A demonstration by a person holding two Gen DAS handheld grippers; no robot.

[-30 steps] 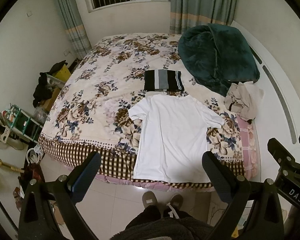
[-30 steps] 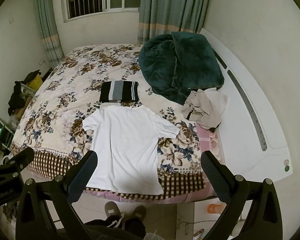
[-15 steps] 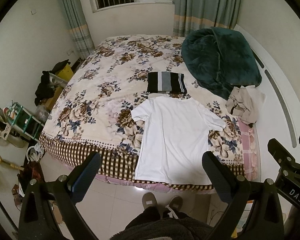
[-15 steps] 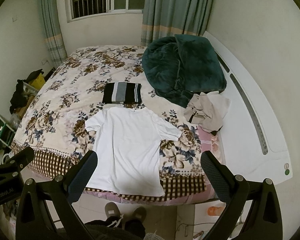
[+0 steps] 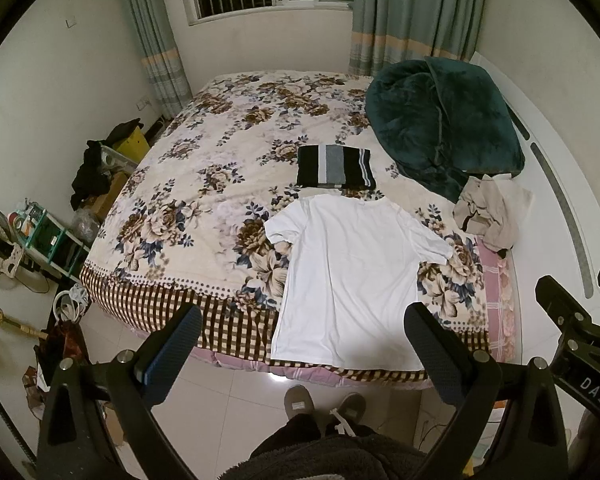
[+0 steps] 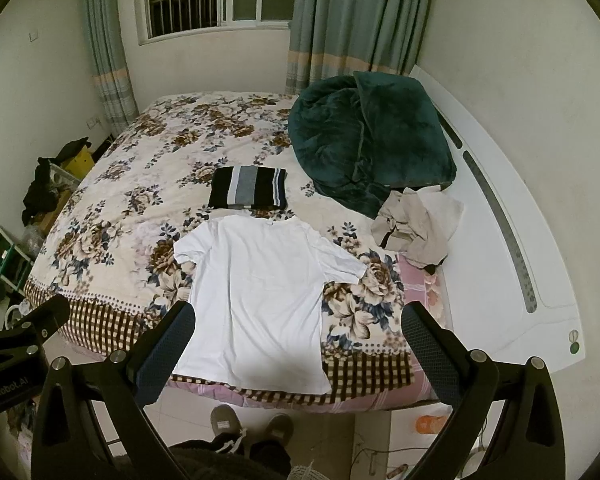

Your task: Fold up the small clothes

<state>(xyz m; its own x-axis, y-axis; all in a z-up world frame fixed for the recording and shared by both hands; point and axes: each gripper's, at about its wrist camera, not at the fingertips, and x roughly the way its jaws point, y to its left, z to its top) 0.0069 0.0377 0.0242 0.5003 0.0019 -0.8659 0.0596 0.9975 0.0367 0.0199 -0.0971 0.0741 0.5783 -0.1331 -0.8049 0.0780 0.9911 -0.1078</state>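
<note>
White T-shirt (image 5: 352, 280) on floral bed (image 5: 204, 208)

Matt white cloth T-shirt (image 5: 352, 276) on floral cloth bedspread (image 5: 204, 204); glossy floor tiles (image 5: 228, 404).

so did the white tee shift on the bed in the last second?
No. The white tee keeps its collar just below the striped folded garment; only the camera view drifted.

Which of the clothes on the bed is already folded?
The striped black and grey garment, a neat rectangle just beyond the collar of the white T-shirt. The T-shirt lies spread flat; the beige garment is crumpled.
</note>
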